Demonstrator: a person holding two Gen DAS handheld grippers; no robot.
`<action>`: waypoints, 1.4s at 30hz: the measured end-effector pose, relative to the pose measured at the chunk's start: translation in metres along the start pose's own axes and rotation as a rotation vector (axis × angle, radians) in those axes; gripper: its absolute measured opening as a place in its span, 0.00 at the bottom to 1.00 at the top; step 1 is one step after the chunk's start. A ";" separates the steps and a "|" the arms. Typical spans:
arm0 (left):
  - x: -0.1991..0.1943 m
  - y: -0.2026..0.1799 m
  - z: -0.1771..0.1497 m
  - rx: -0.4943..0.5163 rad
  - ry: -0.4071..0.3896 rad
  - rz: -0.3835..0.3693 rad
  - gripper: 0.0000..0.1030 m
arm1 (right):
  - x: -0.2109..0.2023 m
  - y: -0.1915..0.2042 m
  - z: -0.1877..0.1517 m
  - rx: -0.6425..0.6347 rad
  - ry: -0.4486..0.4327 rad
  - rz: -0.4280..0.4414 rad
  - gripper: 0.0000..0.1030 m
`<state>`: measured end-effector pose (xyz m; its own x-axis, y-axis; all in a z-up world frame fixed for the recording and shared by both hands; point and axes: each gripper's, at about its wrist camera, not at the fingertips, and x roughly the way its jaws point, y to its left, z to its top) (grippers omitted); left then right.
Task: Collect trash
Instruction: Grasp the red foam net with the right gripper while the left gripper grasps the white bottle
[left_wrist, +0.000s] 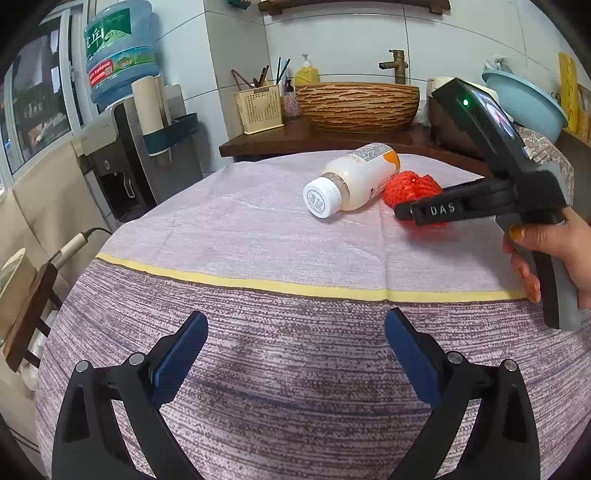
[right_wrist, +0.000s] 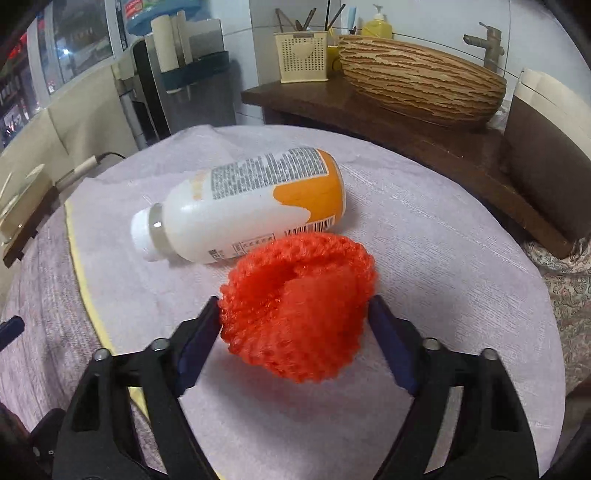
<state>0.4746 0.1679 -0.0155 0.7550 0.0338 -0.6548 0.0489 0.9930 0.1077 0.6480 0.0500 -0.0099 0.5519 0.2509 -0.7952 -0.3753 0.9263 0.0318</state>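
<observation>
A red foam fruit net lies on the cloth-covered table, right next to a white and orange plastic bottle lying on its side. My right gripper is open around the net, its blue pads at the net's two sides. In the left wrist view the net and the bottle lie far ahead, with the right gripper reaching in from the right. My left gripper is open and empty over the near part of the table.
A purple striped tablecloth covers the round table. Behind it a dark wooden counter carries a striped basin, a cream utensil basket and a soap bottle. A water dispenser stands at the left.
</observation>
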 end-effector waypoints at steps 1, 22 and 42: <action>0.001 -0.001 0.001 0.003 0.001 0.000 0.93 | 0.003 0.000 0.000 -0.013 0.009 -0.011 0.58; 0.100 -0.074 0.125 0.383 0.185 -0.060 0.94 | -0.081 -0.052 -0.032 -0.034 -0.143 0.077 0.32; 0.084 -0.068 0.095 0.313 0.202 -0.011 0.59 | -0.139 -0.078 -0.102 -0.014 -0.199 0.117 0.32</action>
<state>0.5967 0.0921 -0.0065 0.6103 0.0757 -0.7886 0.2775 0.9119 0.3023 0.5245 -0.0857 0.0368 0.6399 0.4079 -0.6512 -0.4545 0.8843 0.1073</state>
